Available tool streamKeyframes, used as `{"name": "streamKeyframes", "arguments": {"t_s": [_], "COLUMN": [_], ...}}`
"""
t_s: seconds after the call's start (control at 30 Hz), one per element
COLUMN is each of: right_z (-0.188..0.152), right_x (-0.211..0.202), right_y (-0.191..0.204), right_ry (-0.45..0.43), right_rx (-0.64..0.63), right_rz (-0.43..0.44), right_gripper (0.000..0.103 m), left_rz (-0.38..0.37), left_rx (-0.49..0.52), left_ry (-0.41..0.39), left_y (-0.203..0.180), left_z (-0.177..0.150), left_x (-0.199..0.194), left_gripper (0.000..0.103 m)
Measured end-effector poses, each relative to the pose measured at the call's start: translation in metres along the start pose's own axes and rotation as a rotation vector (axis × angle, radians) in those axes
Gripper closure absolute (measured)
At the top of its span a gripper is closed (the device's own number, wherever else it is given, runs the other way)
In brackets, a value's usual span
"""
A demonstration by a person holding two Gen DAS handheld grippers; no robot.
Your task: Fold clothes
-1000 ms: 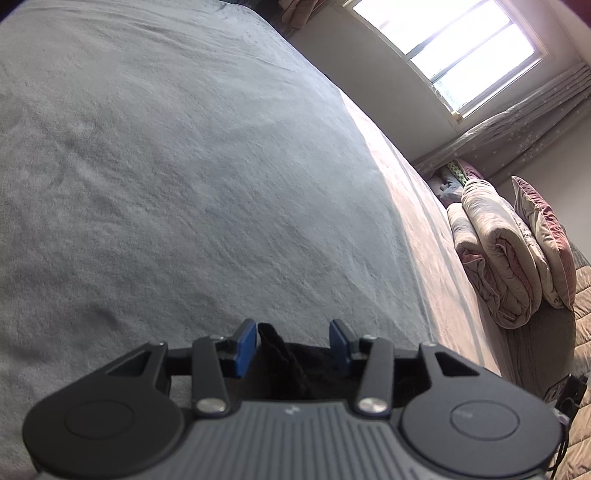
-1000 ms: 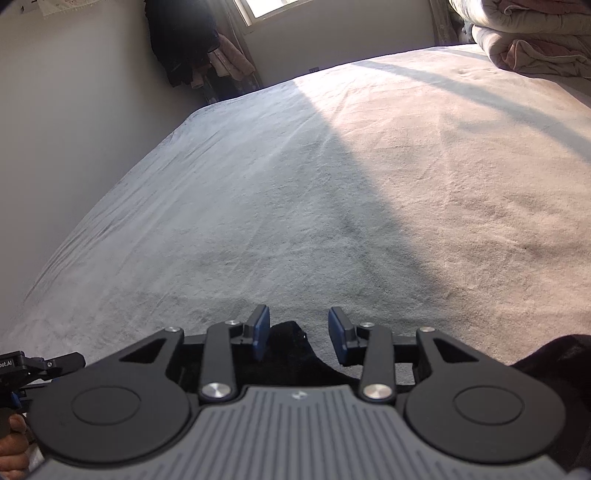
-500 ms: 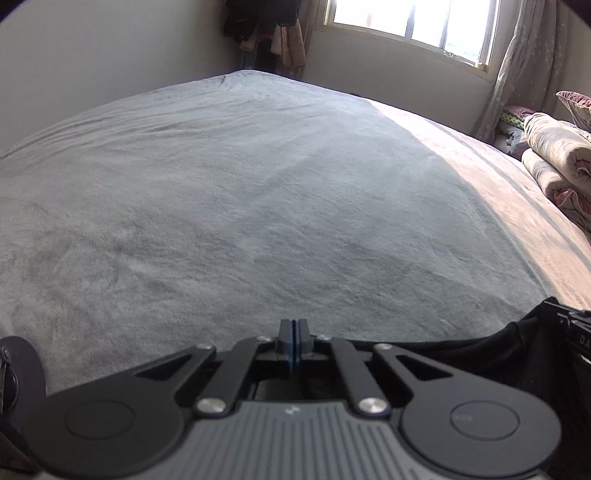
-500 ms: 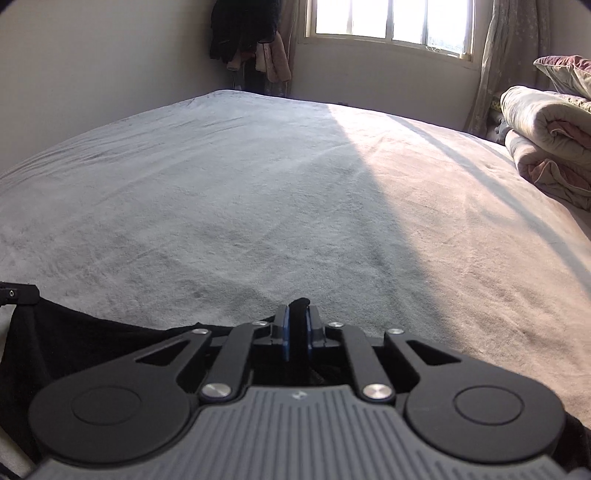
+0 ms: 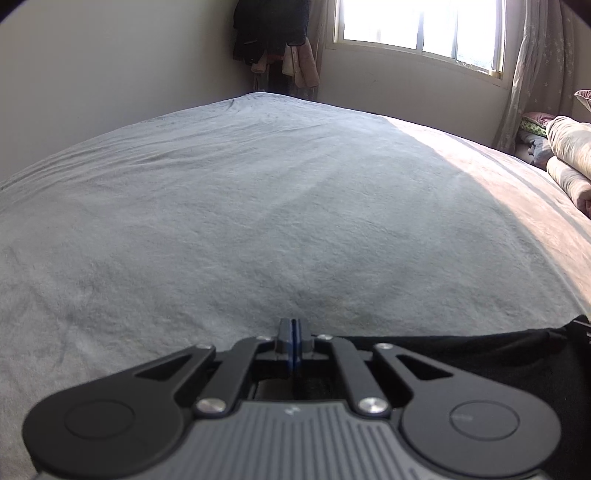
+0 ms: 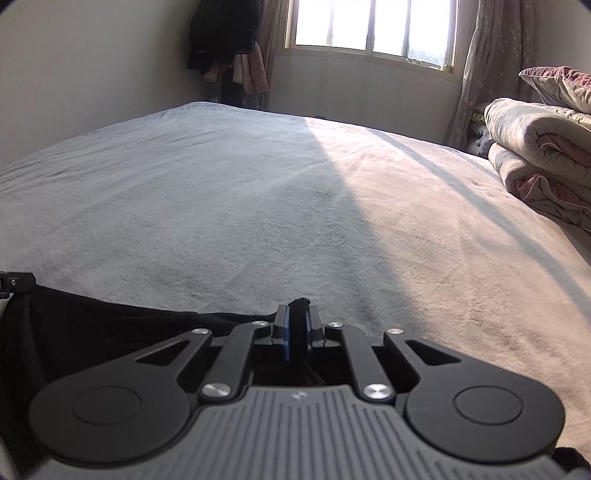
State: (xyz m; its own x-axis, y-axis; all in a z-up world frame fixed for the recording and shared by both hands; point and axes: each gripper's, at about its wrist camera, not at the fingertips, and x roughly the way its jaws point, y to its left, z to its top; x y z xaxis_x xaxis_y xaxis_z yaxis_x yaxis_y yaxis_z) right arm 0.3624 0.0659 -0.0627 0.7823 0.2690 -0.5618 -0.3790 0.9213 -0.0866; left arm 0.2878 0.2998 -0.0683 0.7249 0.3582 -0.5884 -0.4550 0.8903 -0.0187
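Fingers, left gripper [image 5: 294, 334]: blue pads pressed together, just closed on the edge of the black garment [image 5: 480, 354]; cloth hardly visible between them.
Fingers, right gripper [image 6: 297, 325]: just closed, pinching a fold of black garment that pokes up past the tips.
Black garment: stretched between both grippers, hanging low over the near edge of the grey bedspread [image 6: 221, 206].
Bedspread: part shade, part sunlight.
Right side: rolled quilts [image 6: 535, 147].
Far wall: window [image 6: 369, 26].
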Motion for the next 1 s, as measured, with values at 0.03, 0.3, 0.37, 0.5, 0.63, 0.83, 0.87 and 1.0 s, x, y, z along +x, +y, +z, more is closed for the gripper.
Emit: {"name": "streamKeyframes", "arguments": {"t_s": [0.03,0.3,0.37,0.5,0.63,0.83,0.87,1.0], "right_z": [-0.004,-0.015,-0.014,-0.014,-0.013,-0.011,-0.01,-0.008], "right_x": [0.004,0.005,0.004,0.005,0.005,-0.002,-0.005,-0.018], "right_y": [0.002,0.009,0.004,0.002,0.01,0.011,0.008,-0.005], "right_ry": [0.01,-0.013,-0.017,-0.017,-0.015,-0.011,-0.007,0.01], "right_rx": [-0.012,-0.054,-0.025,-0.01,-0.043,-0.043,-0.023,0.066], "right_rz": [-0.009,-0.045,-0.025,-0.013,-0.035,-0.082,-0.082,-0.08], "right_gripper": [0.094,0.092,0.091,0.091,0.088,0.067,0.053,0.043], "left_rz": [0.01,-0.003,0.01,0.021,0.0,-0.093,-0.093,-0.088], "left_rx": [0.017,-0.018,0.001,0.018,-0.007,-0.065,-0.066,-0.075], "left_ry": [-0.024,-0.042,-0.041,-0.041,-0.035,-0.018,-0.021,-0.04], "left_y": [-0.003,0.002,-0.003,-0.006,-0.002,0.004,0.004,0.008], "left_z": [-0.005,-0.008,-0.008,-0.007,-0.006,0.002,0.003,0.009], "left_x": [-0.002,-0.003,-0.004,-0.004,-0.005,-0.011,-0.013,-0.019], "left_gripper": [0.101,0.1,0.1,0.1,0.096,0.041,0.04,0.033]}}
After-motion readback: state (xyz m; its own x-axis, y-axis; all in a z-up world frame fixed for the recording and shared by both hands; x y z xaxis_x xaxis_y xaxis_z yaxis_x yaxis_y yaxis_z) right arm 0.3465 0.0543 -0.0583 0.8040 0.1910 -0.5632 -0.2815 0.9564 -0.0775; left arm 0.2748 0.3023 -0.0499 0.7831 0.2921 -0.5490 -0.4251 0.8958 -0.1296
